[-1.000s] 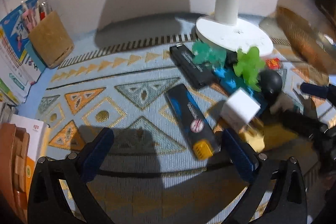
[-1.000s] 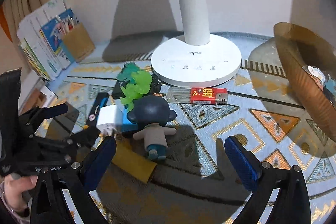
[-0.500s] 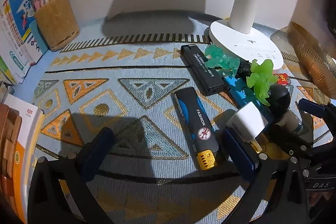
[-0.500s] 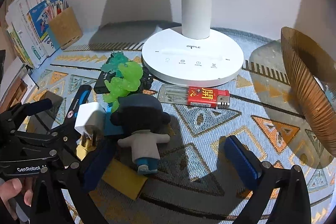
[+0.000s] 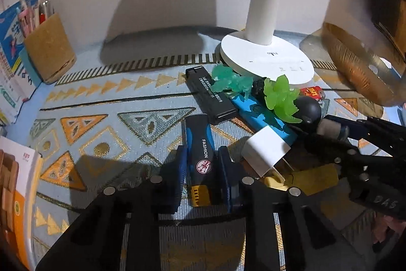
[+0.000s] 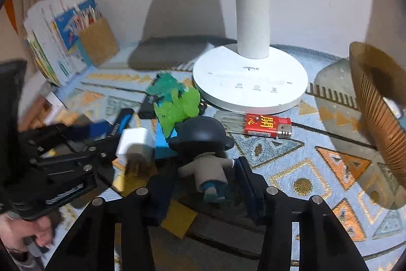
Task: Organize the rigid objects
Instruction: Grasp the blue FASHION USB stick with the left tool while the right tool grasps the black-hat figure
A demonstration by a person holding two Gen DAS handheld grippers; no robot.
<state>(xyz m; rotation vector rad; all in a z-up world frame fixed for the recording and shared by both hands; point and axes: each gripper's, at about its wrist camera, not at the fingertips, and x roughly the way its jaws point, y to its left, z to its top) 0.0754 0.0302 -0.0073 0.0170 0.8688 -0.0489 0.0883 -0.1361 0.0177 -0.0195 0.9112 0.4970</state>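
left gripper [image 5: 203, 174]: clamped on black-blue lighter [image 5: 200, 151] | right gripper [image 6: 205, 184]: jaws just closing around figurine [image 6: 205, 151], contact unclear | both on desk [image 5: 114, 98]

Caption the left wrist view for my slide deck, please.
Left gripper shut on the black-and-blue lighter on the patterned mat, white lamp behind.

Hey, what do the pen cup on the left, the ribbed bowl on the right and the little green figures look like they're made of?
Pen cup: likely cork, speckled tan with a matte, grainy surface.
Ribbed bowl: probably amber glass or plastic; fine ridges, and light passes through its wall.
Green figures: seemingly translucent plastic or resin, glowing where lit; the teal one looks alike.
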